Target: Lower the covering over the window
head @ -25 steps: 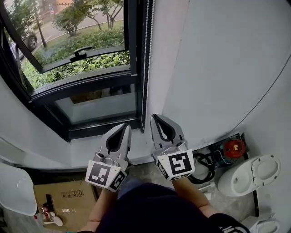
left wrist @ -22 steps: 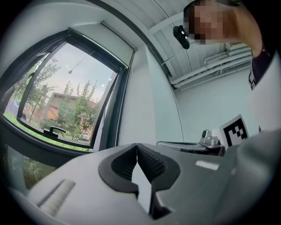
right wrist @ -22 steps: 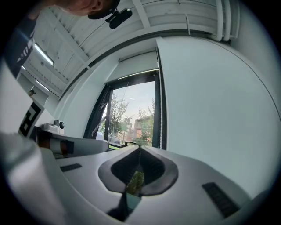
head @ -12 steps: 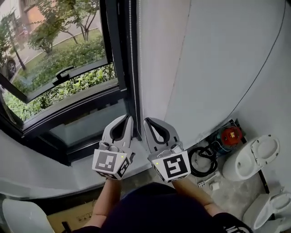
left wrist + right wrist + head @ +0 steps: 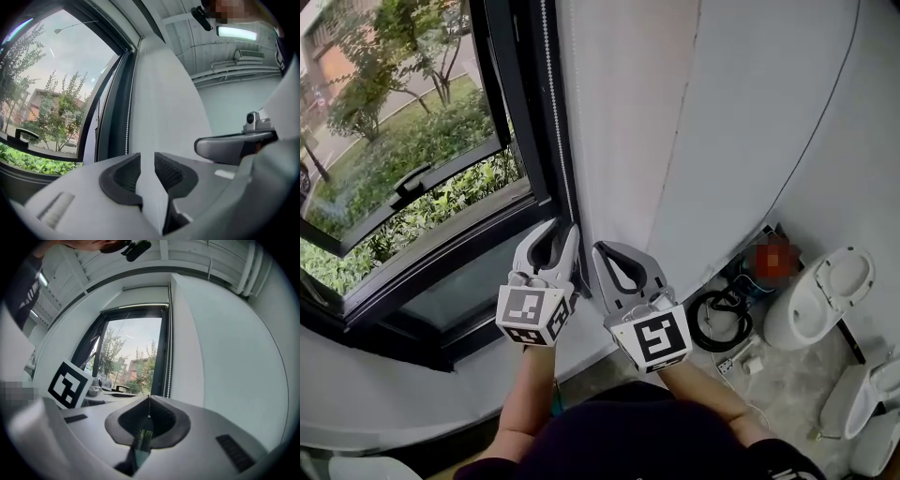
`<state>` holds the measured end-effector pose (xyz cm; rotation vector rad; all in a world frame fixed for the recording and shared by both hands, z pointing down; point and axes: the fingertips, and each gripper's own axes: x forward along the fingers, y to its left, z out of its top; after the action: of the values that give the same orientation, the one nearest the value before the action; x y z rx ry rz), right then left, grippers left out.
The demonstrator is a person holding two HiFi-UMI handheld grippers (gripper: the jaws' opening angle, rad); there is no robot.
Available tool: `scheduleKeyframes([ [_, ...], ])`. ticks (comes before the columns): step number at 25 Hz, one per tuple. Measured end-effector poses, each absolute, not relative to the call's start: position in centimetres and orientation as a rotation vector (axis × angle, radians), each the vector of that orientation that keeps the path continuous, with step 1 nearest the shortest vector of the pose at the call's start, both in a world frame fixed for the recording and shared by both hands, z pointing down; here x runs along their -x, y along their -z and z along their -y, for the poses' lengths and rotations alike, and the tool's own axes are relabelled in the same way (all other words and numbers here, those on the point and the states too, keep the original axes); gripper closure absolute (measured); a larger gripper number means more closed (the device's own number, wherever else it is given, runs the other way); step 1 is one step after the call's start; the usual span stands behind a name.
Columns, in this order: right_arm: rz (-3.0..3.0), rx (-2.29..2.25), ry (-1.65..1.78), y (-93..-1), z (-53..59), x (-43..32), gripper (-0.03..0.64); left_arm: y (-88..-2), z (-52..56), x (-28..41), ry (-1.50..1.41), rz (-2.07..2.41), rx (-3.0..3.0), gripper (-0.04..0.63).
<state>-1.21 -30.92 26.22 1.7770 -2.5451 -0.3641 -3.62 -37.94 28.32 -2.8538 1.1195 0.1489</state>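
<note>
White plastic beads on a thin cord, that's the bead chain (image 5: 554,112) and it's what the next move hangs on. It runs straight up and down along the dark metal window frame (image 5: 517,103), right where the frame meets the smooth white wall (image 5: 628,141). In the head view it sits at 12 o'clock from the left gripper (image 5: 561,232), starting just past the tips, so the left one is clearly the nearer of the two. The right gripper (image 5: 602,251) sits at about 4 o'clock from the left one, off over the wall. In the left gripper view the ribbed black pads stand apart, having just been opening, with only bare wall showing in the gap. The chain is at roughly 11 o'clock from the gap, so it's not between them yet. The right gripper is clenched tight on nothing, pads pressed flat together. The covering itself looks rolled up at the top of the window, I'd guess. My read is the left one needs to slide toward the frame and close across the chain, which is skinny and bumpy, so it could slip.
</note>
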Motion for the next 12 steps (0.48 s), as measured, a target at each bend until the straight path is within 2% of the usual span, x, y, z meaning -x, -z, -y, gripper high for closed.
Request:
scheduleKeyframes([
  [12,2.57,-1.749,0.378,-25.6,32.1,3.0,0.603,-30.0,44.2,2.2,-0.094,-1.155,2.868,0.497],
])
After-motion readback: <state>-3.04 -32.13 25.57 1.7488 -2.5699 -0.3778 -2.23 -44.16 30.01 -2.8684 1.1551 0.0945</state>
